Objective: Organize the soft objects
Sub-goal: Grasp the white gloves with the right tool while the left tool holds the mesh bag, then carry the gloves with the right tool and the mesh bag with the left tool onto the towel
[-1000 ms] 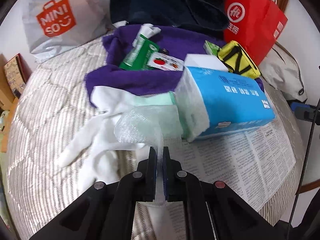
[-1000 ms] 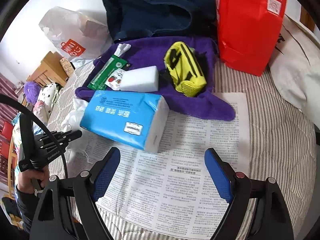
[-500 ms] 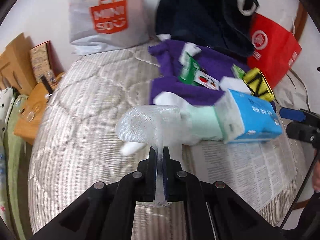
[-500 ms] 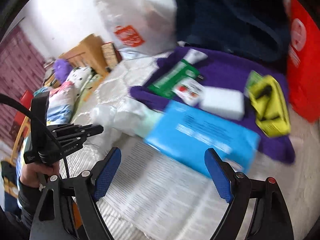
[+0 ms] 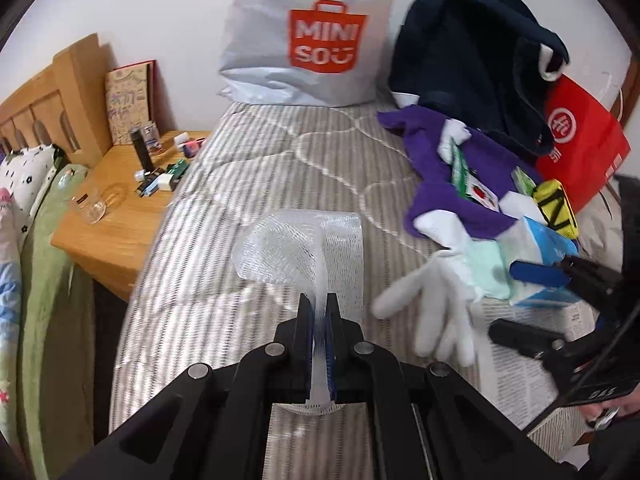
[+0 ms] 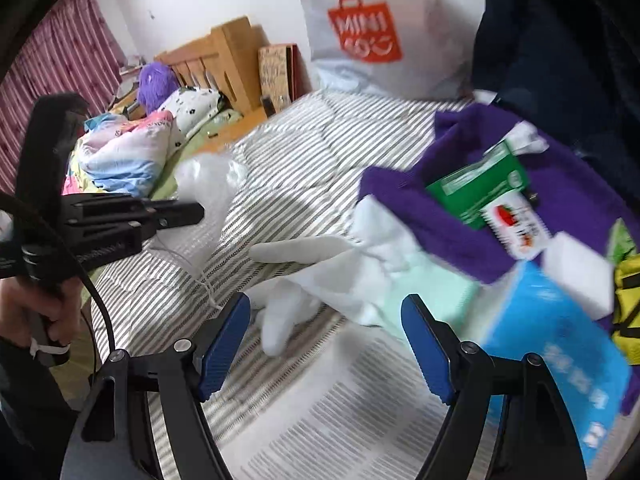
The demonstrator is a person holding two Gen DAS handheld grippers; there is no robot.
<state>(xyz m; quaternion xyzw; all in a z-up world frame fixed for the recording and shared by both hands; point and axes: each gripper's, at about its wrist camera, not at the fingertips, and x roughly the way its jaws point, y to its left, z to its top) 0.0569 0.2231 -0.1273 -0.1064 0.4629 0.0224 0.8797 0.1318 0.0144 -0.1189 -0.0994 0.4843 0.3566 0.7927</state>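
My left gripper is shut on a white foam mesh sleeve and holds it above the striped bed. It also shows in the right wrist view, with the mesh sleeve at its tip. My right gripper is open and empty, just above a white glove lying on the bed; the glove also shows in the left wrist view. Beside the glove lie a mint cloth, a blue tissue pack and a purple towel.
On the purple towel lie a green packet, a white sponge block and a yellow pouch. A newspaper covers the near bed. A Miniso bag, dark clothing and a red bag stand behind. A wooden nightstand is on the left.
My left gripper has carried the mesh sleeve leftward, away from the tissue pack and over bare bed. My right gripper has swung left toward the white glove, still open.
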